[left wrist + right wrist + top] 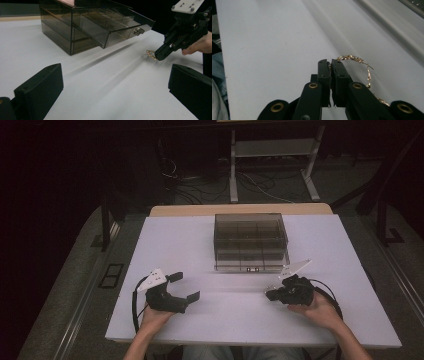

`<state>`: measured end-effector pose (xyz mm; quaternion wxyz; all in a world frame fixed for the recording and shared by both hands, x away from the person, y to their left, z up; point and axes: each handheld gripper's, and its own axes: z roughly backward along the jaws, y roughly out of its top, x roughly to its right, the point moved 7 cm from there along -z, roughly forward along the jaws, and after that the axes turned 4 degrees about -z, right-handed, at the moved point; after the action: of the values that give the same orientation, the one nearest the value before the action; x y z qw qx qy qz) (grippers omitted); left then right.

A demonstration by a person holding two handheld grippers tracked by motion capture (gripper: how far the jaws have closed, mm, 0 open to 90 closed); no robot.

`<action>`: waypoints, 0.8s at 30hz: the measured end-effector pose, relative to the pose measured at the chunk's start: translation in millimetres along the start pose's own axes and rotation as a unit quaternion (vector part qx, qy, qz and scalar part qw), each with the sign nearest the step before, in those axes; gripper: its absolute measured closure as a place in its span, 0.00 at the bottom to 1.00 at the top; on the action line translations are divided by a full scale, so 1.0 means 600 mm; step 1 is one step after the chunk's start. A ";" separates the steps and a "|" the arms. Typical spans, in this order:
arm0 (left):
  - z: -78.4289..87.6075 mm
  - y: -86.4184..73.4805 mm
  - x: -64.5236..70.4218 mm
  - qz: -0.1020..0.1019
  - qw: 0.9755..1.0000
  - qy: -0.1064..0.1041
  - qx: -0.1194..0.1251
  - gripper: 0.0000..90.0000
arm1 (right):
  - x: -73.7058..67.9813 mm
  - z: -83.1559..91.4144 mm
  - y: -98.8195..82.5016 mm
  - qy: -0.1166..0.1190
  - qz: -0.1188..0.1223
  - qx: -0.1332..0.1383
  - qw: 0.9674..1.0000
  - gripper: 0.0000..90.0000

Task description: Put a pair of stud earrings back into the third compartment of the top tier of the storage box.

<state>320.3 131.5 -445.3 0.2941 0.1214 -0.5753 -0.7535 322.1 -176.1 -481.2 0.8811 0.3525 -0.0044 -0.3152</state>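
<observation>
Chain (352, 59) sits pinched in the right gripper (330, 62) fingers, ready to lift toward the open drawer (120, 27); left gripper (185, 286) fingers spread, idle near the desk (210, 320) front edge.

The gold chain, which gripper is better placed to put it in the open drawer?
Right. The right gripper is already shut on the gold chain, near the open drawer of the smoked clear box. The left gripper stands open, holding nothing.

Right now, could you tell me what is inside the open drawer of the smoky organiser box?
The open drawer of the organiser box shows divider walls forming small compartments; those in view look empty. The box covers the drawer's rear part, so anything there cannot be seen.
</observation>
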 end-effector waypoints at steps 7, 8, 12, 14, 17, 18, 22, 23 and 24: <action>-0.001 -0.001 0.000 -0.002 1.000 0.000 -0.002 0.00 | -0.006 0.009 0.006 0.007 0.000 0.009 1.000 0.95; -0.001 -0.001 0.000 -0.002 1.000 0.000 -0.002 0.00 | -0.007 0.009 0.007 0.007 0.000 0.009 1.000 0.95; -0.001 -0.001 0.000 -0.002 1.000 -0.001 -0.002 0.00 | -0.007 0.013 0.008 0.009 0.000 0.011 1.000 0.94; -0.001 -0.001 0.000 -0.001 1.000 0.000 -0.002 0.00 | -0.007 0.015 0.009 0.009 -0.003 0.013 1.000 0.95; -0.001 -0.001 0.000 -0.002 1.000 0.000 -0.003 0.00 | -0.007 0.022 0.012 0.010 -0.006 0.017 1.000 0.95; -0.001 -0.002 0.000 -0.002 1.000 0.000 -0.003 0.00 | -0.006 0.024 0.013 0.010 -0.005 0.017 1.000 0.95; -0.001 -0.002 0.000 0.000 1.000 0.002 -0.004 0.00 | -0.005 0.035 0.017 0.012 -0.010 0.023 1.000 0.94; 0.000 -0.002 0.001 0.000 1.000 0.002 -0.003 0.00 | -0.005 0.038 0.018 0.013 -0.011 0.025 1.000 0.94; 0.001 -0.002 0.001 0.000 1.000 0.003 -0.002 0.00 | -0.005 0.041 0.018 0.014 -0.013 0.026 0.999 0.94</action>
<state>319.1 131.9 -446.2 0.2958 0.1229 -0.5727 -0.7546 319.9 -183.5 -455.1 0.8676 0.3794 0.0040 -0.3213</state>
